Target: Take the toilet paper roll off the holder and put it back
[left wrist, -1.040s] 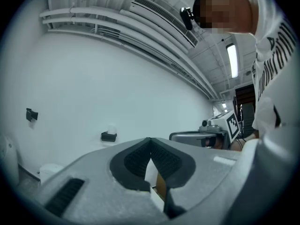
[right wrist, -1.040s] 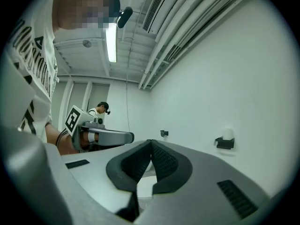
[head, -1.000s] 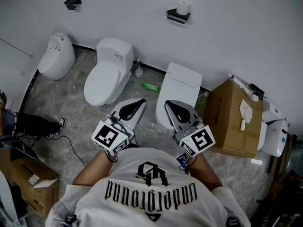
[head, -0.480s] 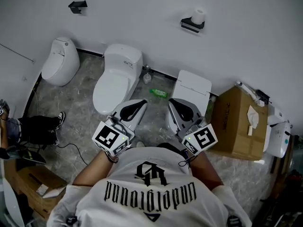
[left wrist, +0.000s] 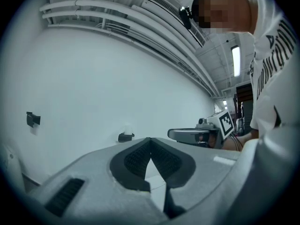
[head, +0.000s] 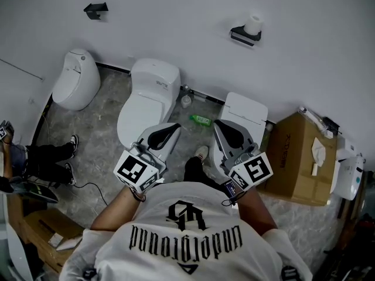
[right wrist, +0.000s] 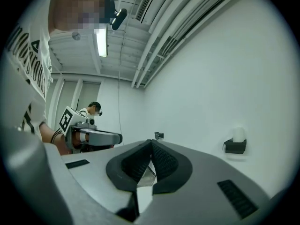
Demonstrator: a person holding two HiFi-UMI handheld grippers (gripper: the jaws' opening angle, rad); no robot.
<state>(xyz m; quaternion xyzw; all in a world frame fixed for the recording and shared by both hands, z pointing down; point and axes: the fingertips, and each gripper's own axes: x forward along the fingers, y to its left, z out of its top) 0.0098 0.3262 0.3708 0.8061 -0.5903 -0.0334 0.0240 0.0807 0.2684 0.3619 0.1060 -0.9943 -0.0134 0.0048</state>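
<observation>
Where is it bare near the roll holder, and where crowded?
Bare wall surrounds the holder and toilet paper roll. Below, the floor gap between middle toilet and square toilet holds a green bottle; cardboard box crowds right.

Three toilets (head: 153, 84) are standing side by side along a bare white wall (head: 176, 22), a toilet paper roll (head: 253, 23) sitting on its holder (head: 245, 36), cardboard boxes (head: 296, 157) lying around: this is looking like a bathroom-fixture workshop.
</observation>
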